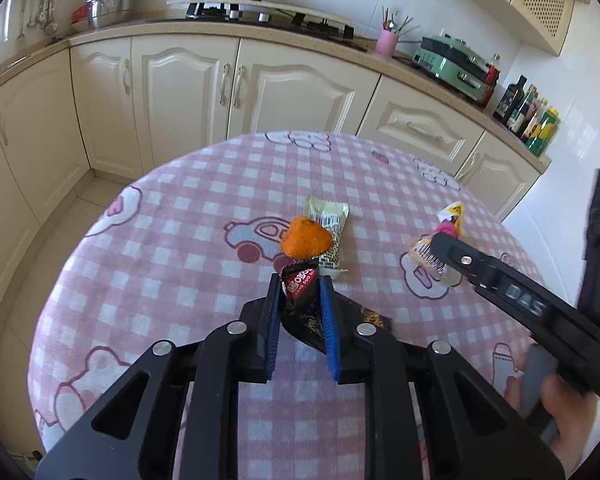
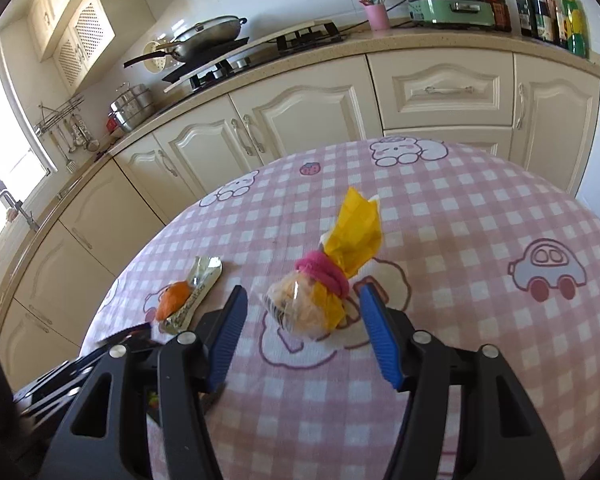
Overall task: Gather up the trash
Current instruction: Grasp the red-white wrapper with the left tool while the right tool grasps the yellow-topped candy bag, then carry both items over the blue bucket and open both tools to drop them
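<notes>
My left gripper is shut on a black snack wrapper with red lettering, low over the pink checked tablecloth. Just beyond it lie an orange peel and a pale green-and-white wrapper. My right gripper is open, its blue pads on either side of a clear and yellow snack bag tied with a pink band; the pads do not touch it. That bag and the right gripper also show in the left wrist view. The peel and pale wrapper show at the left of the right wrist view.
The round table stands in front of cream kitchen cabinets. The counter behind carries a stove with a wok, a pink utensil cup, a green appliance and several bottles.
</notes>
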